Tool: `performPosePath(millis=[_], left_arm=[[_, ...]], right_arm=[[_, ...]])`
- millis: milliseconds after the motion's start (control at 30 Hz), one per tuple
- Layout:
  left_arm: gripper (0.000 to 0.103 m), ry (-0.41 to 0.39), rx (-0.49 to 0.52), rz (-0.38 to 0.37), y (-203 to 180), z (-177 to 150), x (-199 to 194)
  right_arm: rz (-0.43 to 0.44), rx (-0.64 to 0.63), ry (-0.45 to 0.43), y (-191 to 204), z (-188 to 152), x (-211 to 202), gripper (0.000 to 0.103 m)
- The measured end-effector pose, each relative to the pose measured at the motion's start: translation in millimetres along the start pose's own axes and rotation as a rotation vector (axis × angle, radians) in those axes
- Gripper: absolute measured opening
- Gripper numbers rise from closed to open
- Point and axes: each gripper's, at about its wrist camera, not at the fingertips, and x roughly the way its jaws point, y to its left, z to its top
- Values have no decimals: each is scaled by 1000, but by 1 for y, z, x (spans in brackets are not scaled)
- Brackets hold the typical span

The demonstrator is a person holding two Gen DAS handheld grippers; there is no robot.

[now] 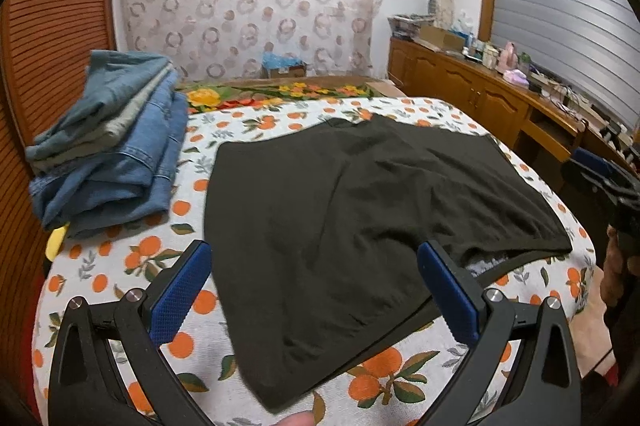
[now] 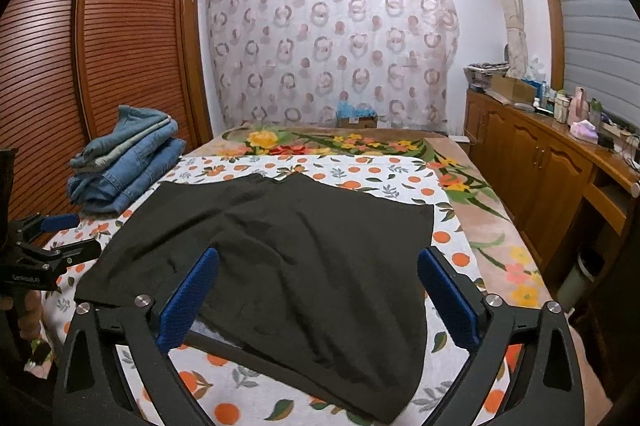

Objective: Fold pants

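Observation:
Dark, nearly black pants (image 1: 344, 210) lie spread flat on the orange-print sheet (image 1: 120, 266), waist end towards me, with one layer lifted slightly at the near opening. My left gripper (image 1: 316, 290) hovers open over the near left part of the pants, blue pads wide apart, holding nothing. In the right wrist view the same pants (image 2: 304, 250) fill the middle of the bed. My right gripper (image 2: 320, 298) stands open above their near edge, empty. The left gripper (image 2: 48, 238) shows at the left edge of the right wrist view, and the right gripper (image 1: 608, 194) at the right edge of the left wrist view.
A stack of folded jeans (image 1: 112, 154) sits at the bed's left side beside the slatted wooden wardrobe (image 2: 100, 46). A wooden cabinet (image 2: 540, 166) with clutter runs along the right. A floral blanket (image 2: 340, 142) covers the far bed. A hand (image 2: 28, 310) grips the left handle.

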Motion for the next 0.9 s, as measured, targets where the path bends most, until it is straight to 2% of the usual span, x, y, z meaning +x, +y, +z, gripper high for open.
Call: performPosePath(millis=[167, 367, 433, 533, 700, 900], left_arm=[[103, 27, 22, -45, -4, 0, 9], [103, 59, 32, -54, -2, 7, 23], [103, 69, 22, -43, 3, 8, 27], [103, 81, 16, -24, 11, 7, 31], [103, 108, 17, -5, 20, 5, 37], [103, 145, 20, 4, 26, 0, 46]], right_arm=[[8, -20, 29, -12, 8, 11, 91], [10, -40, 87, -35, 25, 34, 67], [8, -32, 125, -47, 32, 46, 55], [-4, -19, 181, -64, 40, 66, 43], [-32, 35, 284, -89, 52, 102, 39], [-65, 25, 395, -88, 61, 118, 32]])
